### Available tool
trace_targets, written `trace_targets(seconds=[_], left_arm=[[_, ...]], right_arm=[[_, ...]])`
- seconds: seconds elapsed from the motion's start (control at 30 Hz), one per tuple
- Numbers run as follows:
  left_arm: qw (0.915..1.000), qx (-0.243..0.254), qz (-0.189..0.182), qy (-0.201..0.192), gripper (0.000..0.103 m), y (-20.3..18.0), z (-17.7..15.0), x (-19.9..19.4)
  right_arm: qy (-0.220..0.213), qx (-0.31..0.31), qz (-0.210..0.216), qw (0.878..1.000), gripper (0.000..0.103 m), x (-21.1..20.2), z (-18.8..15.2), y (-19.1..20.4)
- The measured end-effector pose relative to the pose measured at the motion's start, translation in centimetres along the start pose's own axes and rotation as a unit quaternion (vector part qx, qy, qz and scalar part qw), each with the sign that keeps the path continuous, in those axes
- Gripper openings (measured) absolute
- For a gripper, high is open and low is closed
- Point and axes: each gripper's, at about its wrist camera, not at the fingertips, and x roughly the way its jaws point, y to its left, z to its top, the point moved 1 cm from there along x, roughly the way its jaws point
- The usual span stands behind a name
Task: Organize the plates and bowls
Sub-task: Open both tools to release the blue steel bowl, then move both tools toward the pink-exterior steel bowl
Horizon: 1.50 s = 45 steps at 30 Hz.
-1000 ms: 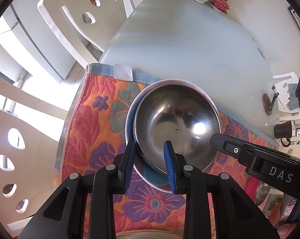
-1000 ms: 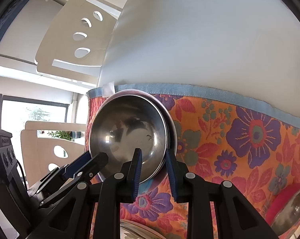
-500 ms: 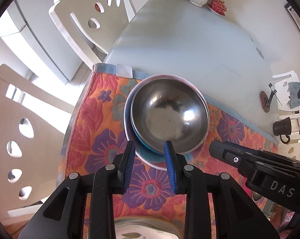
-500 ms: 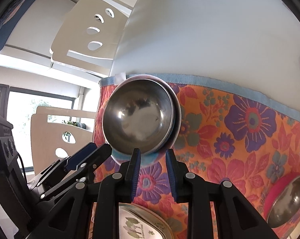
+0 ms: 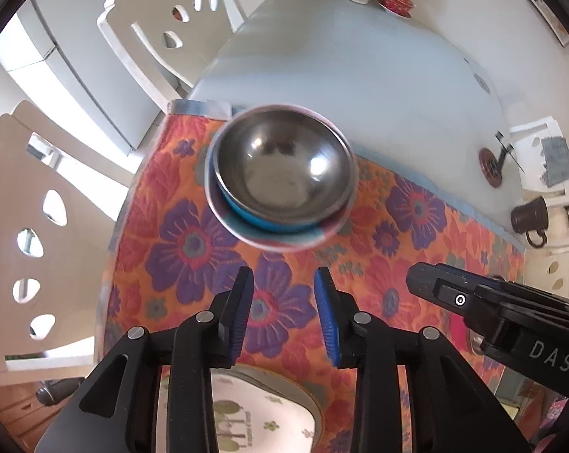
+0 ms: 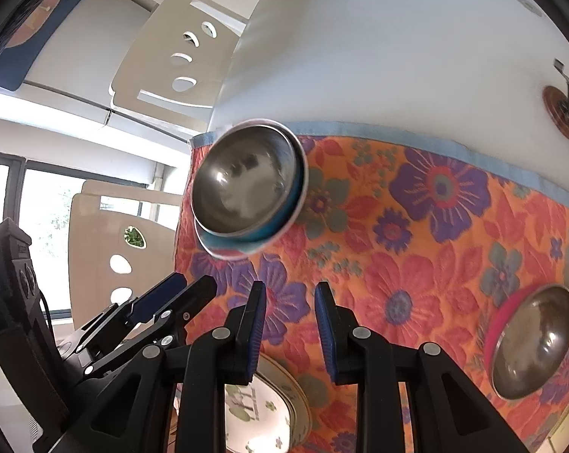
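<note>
Steel bowl on plate (grippers clear)

Both the left hand-held gripper and the right hand-held gripper have let go of the steel bowl, apparently lifting back, jaws just widening, empty.

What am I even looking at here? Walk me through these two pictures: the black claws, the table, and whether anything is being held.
No robot here: a person holds a hand tool in each hand, each carrying a wide-angle camera looking down its own jaws. One picture looks past the left gripper, the other past the right gripper. Below lies a flowered cloth on a pale table. On the cloth sits a steel bowl nested in a blue bowl on a plate. Nearer are a printed plate and a pink bowl. Both jaws have just been opening, with nothing between them.
</note>
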Motion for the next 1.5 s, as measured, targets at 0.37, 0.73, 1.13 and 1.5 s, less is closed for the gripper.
trace_targets(seconds=[0.37,0.73,1.13,1.5], left_arm=[[0.9997,-0.007,-0.002,0.024,0.044,-4.3,-3.8,0.5],[0.9994,0.005,-0.013,0.033,0.061,-9.7,-4.7,1.5],[0.9959,0.061,-0.043,0.051,0.061,-17.9,-5.1,3.8],[0.9923,0.078,-0.043,0.087,0.061,-21.0,-5.5,8.0]], right_arm=[[0.002,0.013,0.005,1.0,0.038,-2.2,-3.8,-4.6],[-0.016,0.053,-0.005,0.998,0.04,-5.9,-5.7,-11.7],[-0.029,0.123,-0.02,0.992,0.041,-8.3,-7.7,-20.6],[-0.011,0.181,-0.02,0.983,0.042,-6.9,-9.1,-26.8]])
